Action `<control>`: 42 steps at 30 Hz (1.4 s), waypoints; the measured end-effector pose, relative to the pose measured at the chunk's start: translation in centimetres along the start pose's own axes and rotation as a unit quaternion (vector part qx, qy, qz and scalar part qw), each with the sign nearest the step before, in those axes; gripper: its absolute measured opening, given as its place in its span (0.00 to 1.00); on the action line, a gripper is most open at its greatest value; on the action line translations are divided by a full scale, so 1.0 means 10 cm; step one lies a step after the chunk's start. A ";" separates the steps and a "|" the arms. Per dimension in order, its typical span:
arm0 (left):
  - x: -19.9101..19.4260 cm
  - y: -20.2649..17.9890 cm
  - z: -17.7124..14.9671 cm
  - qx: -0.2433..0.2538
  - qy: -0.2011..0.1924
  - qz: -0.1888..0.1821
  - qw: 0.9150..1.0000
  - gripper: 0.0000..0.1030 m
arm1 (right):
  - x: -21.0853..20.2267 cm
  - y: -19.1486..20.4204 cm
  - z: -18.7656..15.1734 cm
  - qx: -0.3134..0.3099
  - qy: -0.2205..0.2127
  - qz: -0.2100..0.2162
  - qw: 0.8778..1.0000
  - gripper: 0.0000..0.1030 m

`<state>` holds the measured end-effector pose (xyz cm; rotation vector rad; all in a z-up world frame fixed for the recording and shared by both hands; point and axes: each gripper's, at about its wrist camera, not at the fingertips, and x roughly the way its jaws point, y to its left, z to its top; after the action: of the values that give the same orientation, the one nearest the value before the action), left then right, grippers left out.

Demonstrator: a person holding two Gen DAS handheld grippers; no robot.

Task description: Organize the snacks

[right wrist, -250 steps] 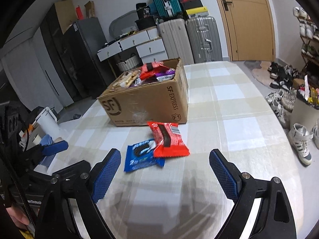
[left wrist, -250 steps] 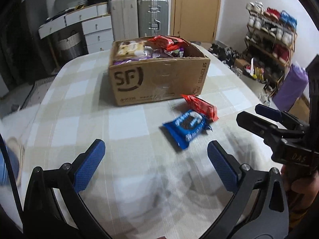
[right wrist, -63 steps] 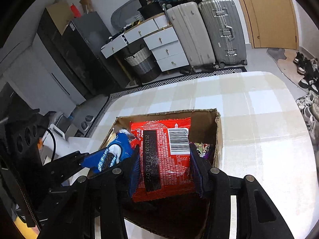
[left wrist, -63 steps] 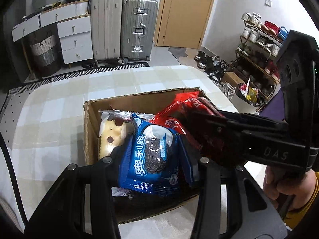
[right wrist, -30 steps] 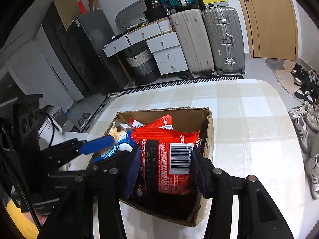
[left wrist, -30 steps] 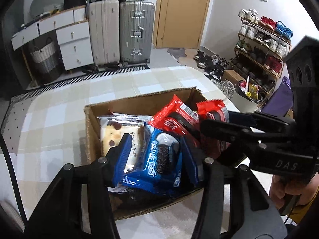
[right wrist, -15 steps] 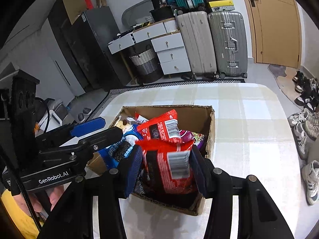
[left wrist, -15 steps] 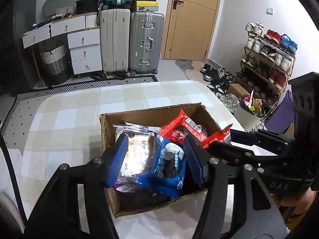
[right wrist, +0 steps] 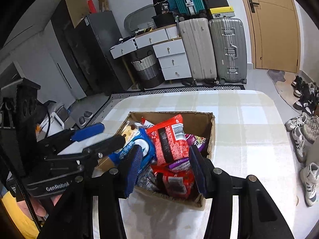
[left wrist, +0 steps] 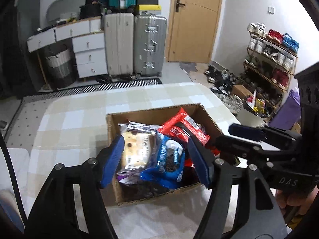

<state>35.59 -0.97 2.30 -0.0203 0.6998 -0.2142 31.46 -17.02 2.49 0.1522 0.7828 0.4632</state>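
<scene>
your left gripper (left wrist: 156,159) has just been opening, jaws apart; the blue cookie pack (left wrist: 169,159) now lies in the cardboard box (left wrist: 157,196). your right gripper (right wrist: 165,166) (hard to call) may grip the red packet (right wrist: 175,181).

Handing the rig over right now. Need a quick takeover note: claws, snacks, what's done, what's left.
Left claw: open, jaws have just been opening; the blue cookie packet lies in the cardboard box between its pads, not pinched.
Right claw: over the box, red packet between its pads; grip unclear, so check it.
Done: every snack in view is inside the box on the table.
Left: release the red packet if it is held, then pull both claws clear.
</scene>
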 end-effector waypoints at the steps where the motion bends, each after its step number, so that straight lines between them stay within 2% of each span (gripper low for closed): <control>1: -0.04 0.00 0.00 -0.002 -0.004 -0.001 1.000 0.67 | -0.01 0.02 0.00 -0.003 0.002 -0.001 1.000 0.48; 2: -0.10 0.00 0.00 -0.004 -0.007 -0.001 1.000 0.70 | -0.03 0.04 -0.01 -0.008 0.002 -0.005 1.000 0.48; 8: -0.44 -0.01 -0.02 -0.007 -0.021 0.013 1.000 0.77 | -0.22 0.17 -0.02 -0.020 -0.013 -0.011 1.000 0.49; 11: -0.65 0.01 -0.04 -0.010 -0.027 0.014 0.999 0.77 | -0.33 0.24 -0.02 -0.018 -0.020 -0.024 0.999 0.68; 19: -1.33 -0.05 -0.08 -0.009 -0.039 0.021 0.999 0.80 | -0.82 0.46 -0.09 -0.022 -0.058 -0.015 0.998 0.70; 22: -1.60 -0.09 -0.11 -0.012 -0.035 0.017 0.999 0.82 | -1.03 0.55 -0.15 -0.022 -0.073 -0.014 0.997 0.78; 29: -2.31 -0.26 -0.32 -0.011 -0.043 0.013 0.999 0.83 | -1.48 0.75 -0.38 -0.020 -0.089 -0.007 0.996 0.78; 34: -2.85 -0.36 -0.50 -0.016 -0.056 0.019 0.998 0.92 | -1.85 0.85 -0.58 -0.010 -0.106 -0.002 0.994 0.82; 36: -3.08 -0.40 -0.61 -0.022 -0.067 0.022 0.997 0.99 | -2.01 0.91 -0.66 -0.010 -0.113 -0.001 0.994 0.82; 42: -3.82 -0.49 -1.00 -0.033 -0.095 0.016 0.995 0.99 | -2.54 1.10 -0.91 -0.015 -0.137 0.006 0.990 0.84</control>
<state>-0.20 2.46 19.44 -0.0906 0.5161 -0.1555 5.63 -19.19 15.71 0.1888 0.5061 0.4531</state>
